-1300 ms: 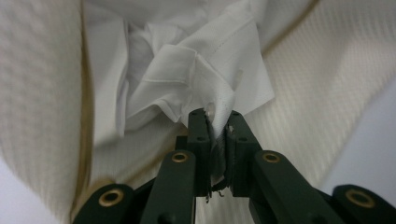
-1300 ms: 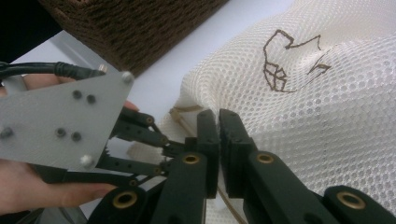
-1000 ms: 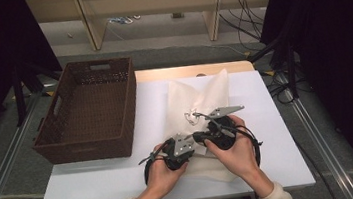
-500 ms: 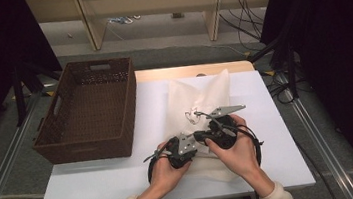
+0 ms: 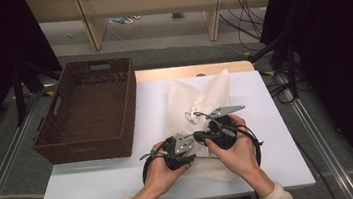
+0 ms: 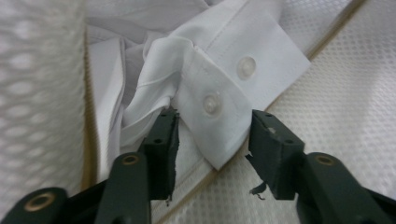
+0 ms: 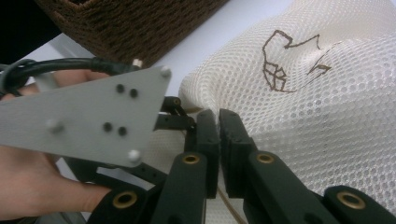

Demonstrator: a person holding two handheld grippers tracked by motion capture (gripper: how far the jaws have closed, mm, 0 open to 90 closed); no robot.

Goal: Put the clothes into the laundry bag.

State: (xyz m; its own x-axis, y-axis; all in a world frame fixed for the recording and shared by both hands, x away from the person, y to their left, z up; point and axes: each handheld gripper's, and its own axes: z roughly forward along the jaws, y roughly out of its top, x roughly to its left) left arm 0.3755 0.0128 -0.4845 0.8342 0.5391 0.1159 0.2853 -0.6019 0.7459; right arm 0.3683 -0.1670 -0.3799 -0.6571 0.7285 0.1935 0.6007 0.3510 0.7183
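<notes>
**A:** Start nearest the person. What are the two tools doing?

**B:** Both sit at the near edge of the white table (image 5: 99,189). The left gripper (image 6: 212,135) has just been opening; its jaws stand partly apart, and the buttoned cuff of a white shirt (image 6: 233,88) lies between them, with neither pad pressing on it. The right gripper (image 7: 218,128) has its jaws pressed together at the edge of the mesh laundry bag (image 7: 327,116). They look to pinch the mesh, though I cannot see the fabric between the pads.

**A:** So where is the shirt?

**B:** Inside the bag. In the left gripper view the cuff and some bunched sleeve lie in the bag's mouth, with mesh on both sides and the seam of the opening running under the cuff. Two pale buttons show on the cuff.

**A:** And the bag itself?

**B:** It lies flat on the table, reaching away from the hands towards the far edge, cream-coloured with a small dark line drawing on it. In the high view the left gripper (image 5: 177,147) and right gripper (image 5: 218,127) sit close together at its near end.

**A:** Anything farther off?

**B:** A brown wicker basket (image 5: 53,138) stands at the table's left side, well apart from the bag. The part of its inside that shows holds nothing.
</notes>
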